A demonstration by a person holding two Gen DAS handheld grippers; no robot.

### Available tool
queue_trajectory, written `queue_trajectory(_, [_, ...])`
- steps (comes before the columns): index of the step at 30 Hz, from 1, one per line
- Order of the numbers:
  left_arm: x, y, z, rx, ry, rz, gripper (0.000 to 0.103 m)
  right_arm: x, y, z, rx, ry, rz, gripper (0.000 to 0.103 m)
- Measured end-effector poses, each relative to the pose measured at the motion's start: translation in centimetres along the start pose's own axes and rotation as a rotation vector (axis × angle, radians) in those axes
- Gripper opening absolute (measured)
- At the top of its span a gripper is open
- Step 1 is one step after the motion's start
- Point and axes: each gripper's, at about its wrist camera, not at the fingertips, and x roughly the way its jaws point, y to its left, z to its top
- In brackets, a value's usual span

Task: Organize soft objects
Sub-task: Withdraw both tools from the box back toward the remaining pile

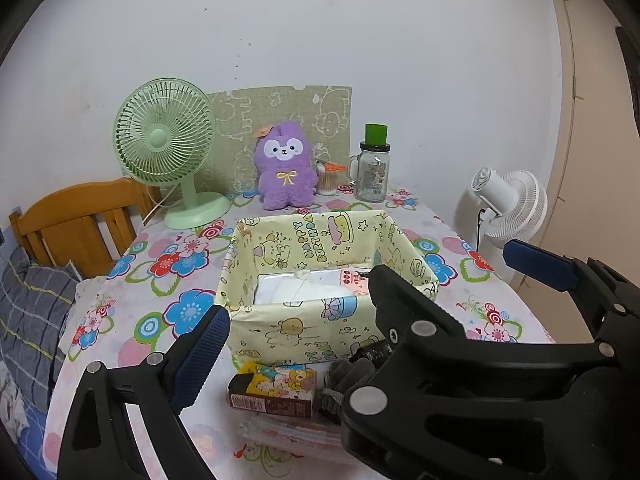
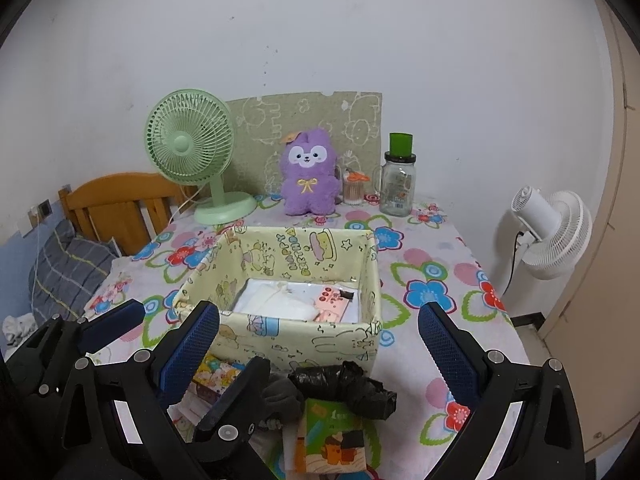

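Here, only my right wrist view shows the crumpled black bag (image 2: 352, 390) lying on the tabletop (image 2: 436, 292) just before the fabric box (image 2: 296, 340). I count 2 fans, 1 purple plush (image 2: 307, 178). My left hand-held gripper (image 1: 296, 352) and right hand-held gripper (image 2: 320, 352) both gape wide, empty.

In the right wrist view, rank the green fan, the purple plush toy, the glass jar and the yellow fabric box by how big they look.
1. yellow fabric box, nearest the camera, so partly inflated
2. green fan
3. purple plush toy
4. glass jar
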Motion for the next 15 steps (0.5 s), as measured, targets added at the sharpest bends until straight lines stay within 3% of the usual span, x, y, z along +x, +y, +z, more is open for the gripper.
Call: queue_trajectory(15, [-1.0, 0.1, -2.1, -0.009, 0.004, -0.021, 0.096, -0.8, 0.3, -2.1, 0.007, 0.023, 0.016, 0.101])
